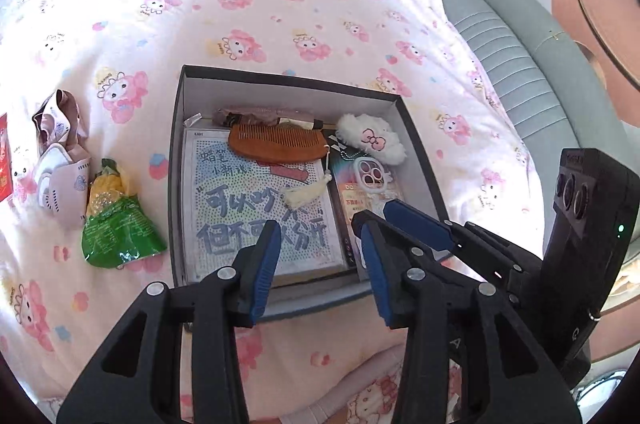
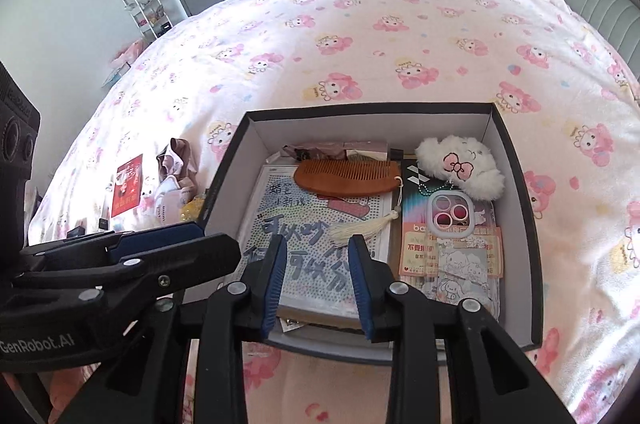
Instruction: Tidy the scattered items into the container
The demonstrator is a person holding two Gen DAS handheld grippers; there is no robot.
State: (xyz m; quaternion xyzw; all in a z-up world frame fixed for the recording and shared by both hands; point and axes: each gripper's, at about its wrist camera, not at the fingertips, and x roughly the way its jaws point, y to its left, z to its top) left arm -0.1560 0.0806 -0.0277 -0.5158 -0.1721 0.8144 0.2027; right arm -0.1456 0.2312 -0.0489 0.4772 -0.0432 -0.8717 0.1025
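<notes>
My left gripper [image 1: 316, 264] and right gripper [image 2: 318, 284] hover spread and empty over the dark cardboard box [image 1: 178, 160]. Beside it towards the bed's left edge lies the crinkly green snack packet [image 1: 116, 224]: light, slippery, best pinched at its bunched yellow top.

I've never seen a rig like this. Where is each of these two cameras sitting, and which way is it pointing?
Left wrist view: rides on the left gripper, looking down along its open blue-padded fingers at the box; the right gripper juts in from the right.
Right wrist view: rides on the right gripper, also aimed down into the box; the left gripper shows at left.
Shared: box, wooden comb, fluffy white pouch, pink patterned bedspread.
</notes>
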